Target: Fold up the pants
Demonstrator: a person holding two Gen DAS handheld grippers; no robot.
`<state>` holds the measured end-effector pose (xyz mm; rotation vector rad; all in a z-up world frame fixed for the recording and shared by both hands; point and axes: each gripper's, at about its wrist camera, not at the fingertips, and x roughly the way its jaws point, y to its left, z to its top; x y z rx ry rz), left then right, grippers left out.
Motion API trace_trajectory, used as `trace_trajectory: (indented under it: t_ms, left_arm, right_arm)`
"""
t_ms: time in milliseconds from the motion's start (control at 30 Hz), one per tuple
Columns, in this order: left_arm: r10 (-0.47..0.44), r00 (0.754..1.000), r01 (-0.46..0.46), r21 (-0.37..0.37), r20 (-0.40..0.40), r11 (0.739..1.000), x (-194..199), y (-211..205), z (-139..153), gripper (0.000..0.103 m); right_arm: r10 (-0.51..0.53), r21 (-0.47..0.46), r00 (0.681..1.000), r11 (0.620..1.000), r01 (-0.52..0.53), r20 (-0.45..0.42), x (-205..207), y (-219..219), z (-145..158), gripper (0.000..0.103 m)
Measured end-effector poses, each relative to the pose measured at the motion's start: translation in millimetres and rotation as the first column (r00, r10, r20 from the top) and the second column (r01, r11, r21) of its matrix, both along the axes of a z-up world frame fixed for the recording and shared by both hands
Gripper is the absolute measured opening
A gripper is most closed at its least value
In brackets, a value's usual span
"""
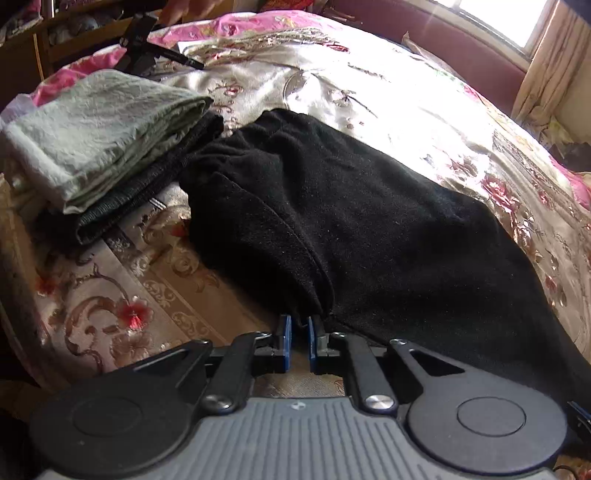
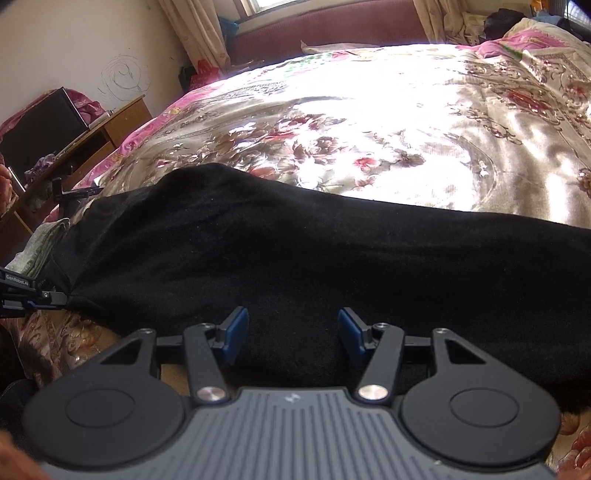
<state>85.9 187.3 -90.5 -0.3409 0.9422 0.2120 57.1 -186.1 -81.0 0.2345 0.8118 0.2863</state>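
Observation:
Black pants [image 1: 332,206] lie stretched across the floral bedspread [image 1: 369,96]. My left gripper [image 1: 300,325] is shut on the near edge of the pants, with bunched black fabric pinched between its blue pads [image 1: 285,332]. In the right wrist view the pants [image 2: 295,251] run from left to right across the bed. My right gripper [image 2: 293,325] is open, its blue pads [image 2: 236,328] spread apart just over the near edge of the pants. The left gripper [image 2: 55,295] shows at the far left of that view, holding the pants' edge.
A stack of folded clothes [image 1: 99,136], pale green on dark grey, lies left of the pants. A black tripod [image 1: 147,48] stands behind the stack. A wooden bedside table [image 2: 92,140] is by the bed. A window and curtains [image 2: 199,29] are at the back.

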Motion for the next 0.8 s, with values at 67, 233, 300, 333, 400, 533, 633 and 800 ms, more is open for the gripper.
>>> trace_trajectory:
  t_ms: [67, 233, 300, 333, 400, 533, 633, 800]
  left_arm:
    - [-0.037, 0.996, 0.031, 0.076, 0.081, 0.997, -6, -11, 21, 0.03]
    - [-0.205, 0.96, 0.186, 0.112, 0.192, 0.976, 28, -36, 37, 0.051]
    - [-0.263, 0.949, 0.25, 0.098, 0.171, 0.963, 48, -45, 25, 0.052]
    - [-0.285, 0.946, 0.274, 0.088, 0.155, 0.958, 56, -49, 18, 0.052]
    - [-0.328, 0.936, 0.316, 0.104, 0.131, 0.943, 62, -56, 1, 0.052]
    - [-0.37, 0.927, 0.359, 0.141, 0.059, 0.922, 50, -57, -30, 0.053]
    - [-0.386, 0.919, 0.37, 0.166, 0.075, 0.914, 33, -55, -29, 0.053]
    - [-0.464, 0.872, 0.442, 0.153, 0.159, 0.884, 37, -97, -5, 0.054]
  right_arm:
    - [0.022, -0.003, 0.999, 1.0, -0.022, 0.037, 9, 10, 8, 0.056]
    - [0.074, -0.034, 0.994, 0.997, -0.071, 0.076, 48, 45, 13, 0.057]
    - [0.105, -0.031, 0.993, 0.994, -0.103, 0.063, 63, 59, 8, 0.06]
    - [0.115, -0.033, 0.992, 0.993, -0.113, 0.056, 66, 63, 5, 0.06]
    - [0.149, -0.076, 0.988, 0.986, -0.147, 0.03, 65, 72, -8, 0.06]
    - [0.218, -0.172, 0.976, 0.962, -0.211, 0.022, 30, 66, -30, 0.061]
    - [0.233, -0.199, 0.972, 0.954, -0.222, 0.033, 1, 46, -32, 0.064]
    - [0.139, -0.194, 0.986, 0.974, -0.12, 0.089, 5, 12, -13, 0.064]
